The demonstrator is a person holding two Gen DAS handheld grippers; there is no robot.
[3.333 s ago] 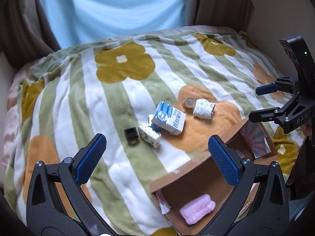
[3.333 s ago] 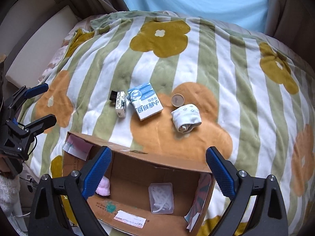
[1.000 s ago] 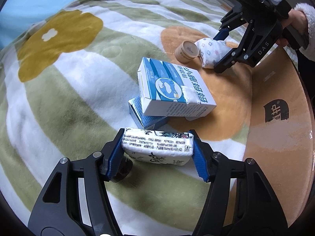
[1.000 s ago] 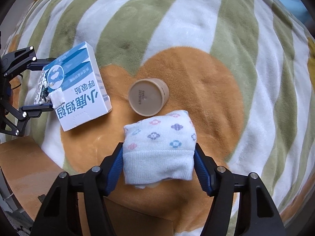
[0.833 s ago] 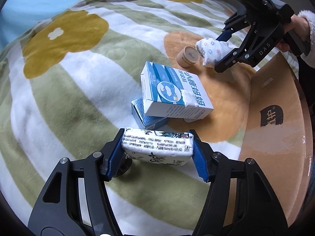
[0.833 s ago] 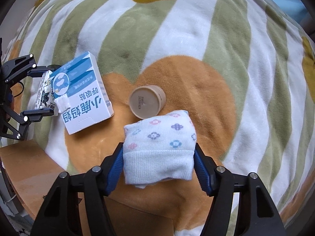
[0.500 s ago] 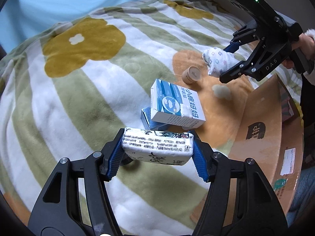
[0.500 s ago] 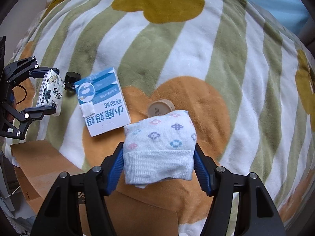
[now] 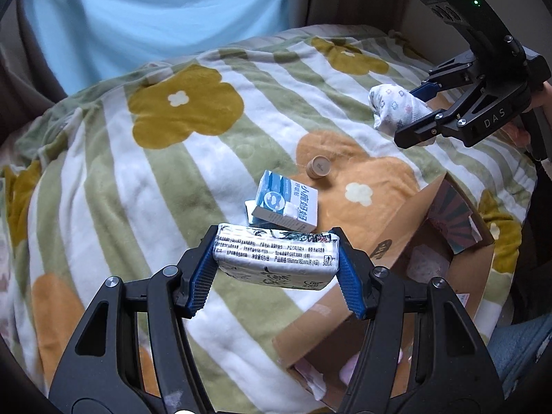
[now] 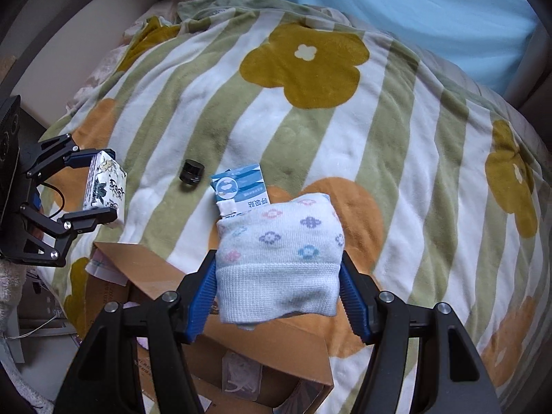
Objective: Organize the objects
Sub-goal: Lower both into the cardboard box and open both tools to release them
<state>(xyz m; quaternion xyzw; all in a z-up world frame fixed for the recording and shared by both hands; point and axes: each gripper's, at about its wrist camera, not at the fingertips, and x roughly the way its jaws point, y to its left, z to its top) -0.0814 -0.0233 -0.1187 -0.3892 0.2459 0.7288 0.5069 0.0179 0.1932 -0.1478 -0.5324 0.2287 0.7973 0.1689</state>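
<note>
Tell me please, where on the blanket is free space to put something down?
The blanket is bare past the blue box, toward the mustard flower. It is crowded around that box: black jar on one side, tan jar on the other, and the cardboard box.

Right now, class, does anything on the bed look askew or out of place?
Yes: the blue-and-white box lies tilted, propped on a smaller box beneath it rather than flat on the blanket.
</note>
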